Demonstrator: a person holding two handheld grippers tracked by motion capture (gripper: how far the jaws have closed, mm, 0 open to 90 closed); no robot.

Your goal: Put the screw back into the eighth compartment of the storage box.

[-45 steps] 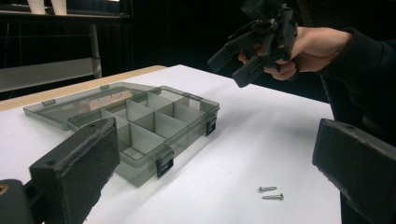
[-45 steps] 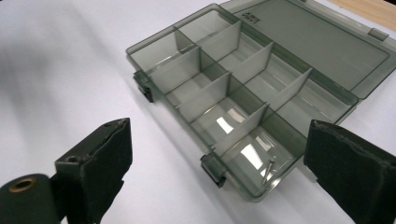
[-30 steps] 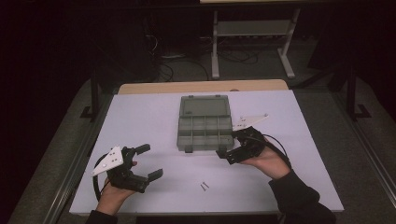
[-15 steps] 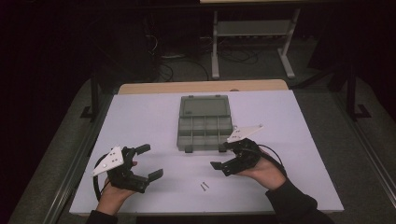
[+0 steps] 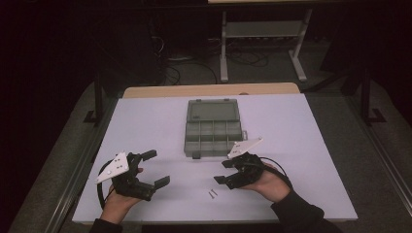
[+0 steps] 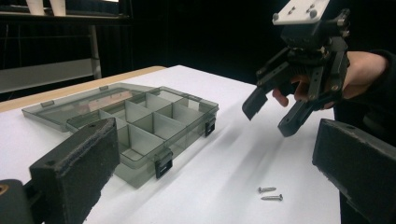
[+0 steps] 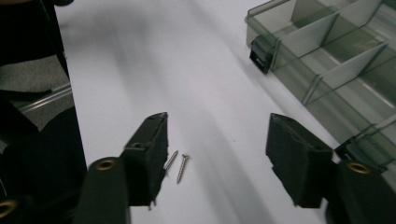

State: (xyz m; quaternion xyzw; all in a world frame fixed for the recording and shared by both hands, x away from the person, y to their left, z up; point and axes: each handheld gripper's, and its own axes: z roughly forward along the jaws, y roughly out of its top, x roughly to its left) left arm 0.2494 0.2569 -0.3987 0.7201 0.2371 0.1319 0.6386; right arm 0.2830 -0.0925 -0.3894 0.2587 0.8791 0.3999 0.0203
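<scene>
Two small metal screws (image 5: 212, 194) lie side by side on the white table (image 5: 145, 121), near its front edge. My right gripper (image 5: 223, 172) hovers open just above and right of them; in the right gripper view the screws (image 7: 176, 164) lie close to my left fingertip (image 7: 150, 148), with nothing held. Behind them sits a grey clear compartment box (image 5: 212, 127), its lid laid open at the back and its cells looking empty. My left gripper (image 5: 156, 168) rests open at the front left. The left gripper view shows the right gripper (image 6: 273, 112), the screws (image 6: 271, 193) and the box (image 6: 140, 121).
A wooden strip (image 5: 209, 90) edges the table's far side. Beyond it stands a metal stand (image 5: 262, 43) with cables on a dark floor. White tabletop stretches on both sides of the box.
My right gripper has moved from the box's near right corner toward the front and left, down over the two screws. The left gripper has stayed put.
</scene>
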